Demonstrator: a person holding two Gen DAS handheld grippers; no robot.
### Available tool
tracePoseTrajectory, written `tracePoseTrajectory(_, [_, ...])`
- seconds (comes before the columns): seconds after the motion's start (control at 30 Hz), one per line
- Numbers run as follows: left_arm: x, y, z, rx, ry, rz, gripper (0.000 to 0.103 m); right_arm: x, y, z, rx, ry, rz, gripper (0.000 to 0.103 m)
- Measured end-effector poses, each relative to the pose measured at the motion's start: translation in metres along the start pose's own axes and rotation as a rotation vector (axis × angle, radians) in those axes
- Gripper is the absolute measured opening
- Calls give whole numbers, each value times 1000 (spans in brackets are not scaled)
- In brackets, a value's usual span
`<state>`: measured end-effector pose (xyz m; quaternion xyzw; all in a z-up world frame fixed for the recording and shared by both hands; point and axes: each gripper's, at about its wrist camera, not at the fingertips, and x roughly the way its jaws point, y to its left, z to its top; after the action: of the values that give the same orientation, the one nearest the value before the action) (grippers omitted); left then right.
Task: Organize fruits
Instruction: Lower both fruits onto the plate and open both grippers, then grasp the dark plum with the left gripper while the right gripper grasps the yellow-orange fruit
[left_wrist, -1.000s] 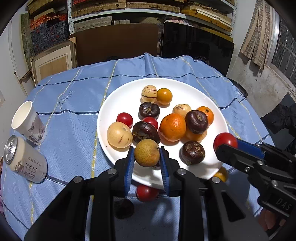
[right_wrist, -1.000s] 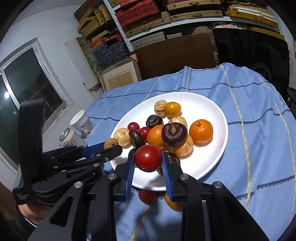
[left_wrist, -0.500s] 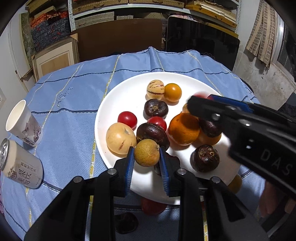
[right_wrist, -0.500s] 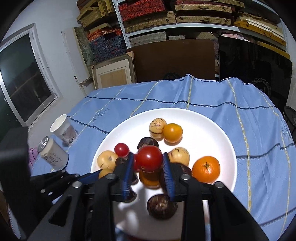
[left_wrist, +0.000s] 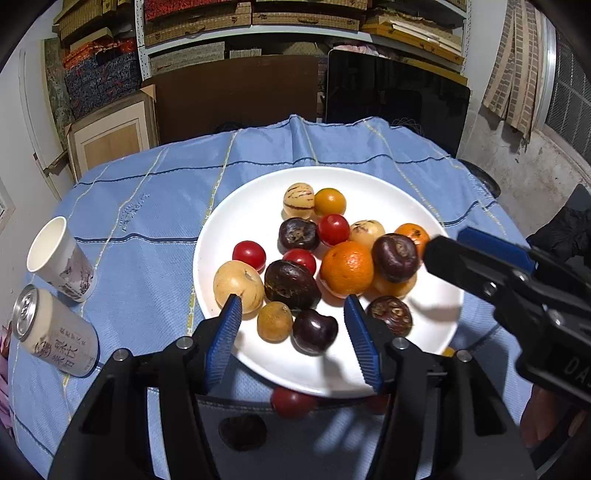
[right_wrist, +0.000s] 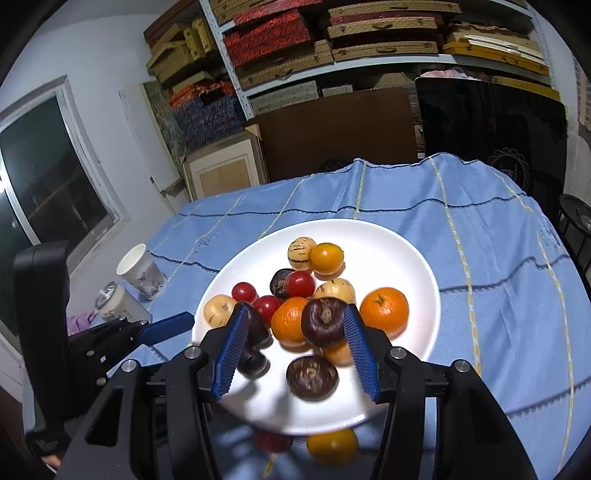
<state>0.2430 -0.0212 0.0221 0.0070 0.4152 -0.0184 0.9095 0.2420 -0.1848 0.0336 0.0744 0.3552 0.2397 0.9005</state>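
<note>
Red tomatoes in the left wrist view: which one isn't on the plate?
The red tomato on the blue cloth, just below the plate's near rim; the other three sit on it.

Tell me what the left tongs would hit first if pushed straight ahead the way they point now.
Probably the dark cherry, with the small tan fruit beside it, both on the white plate. The left tongs are opening with nothing gripped; depth is uncertain.

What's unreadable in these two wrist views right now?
- Left wrist: red fruit and dark fruit below the plate, partly hidden by the left gripper, its jaws opening.
- Right wrist: red fruit and yellow fruit off the plate, blurred, behind the opening right gripper.
</note>
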Motion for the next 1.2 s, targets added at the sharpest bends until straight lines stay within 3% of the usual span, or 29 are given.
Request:
tracePoseTrajectory(0.33, [-39, -7, -19, 6, -36, -3, 67, -45, -6, -32, 53, -34, 9, 58])
tracePoseTrajectory(0.7, [-65, 8, -68, 5, -28, 41, 71, -62, -12, -75, 95, 0, 10, 58])
tracePoseTrajectory(0.87, [-67, 18, -88, -6, -4, 37, 71, -57, -11, -94, 97, 37, 4, 58])
tracePoseTrajectory(1.2, [-37, 27, -99, -13, 65, 56, 71, -47, -13, -107, 100, 64, 21, 58])
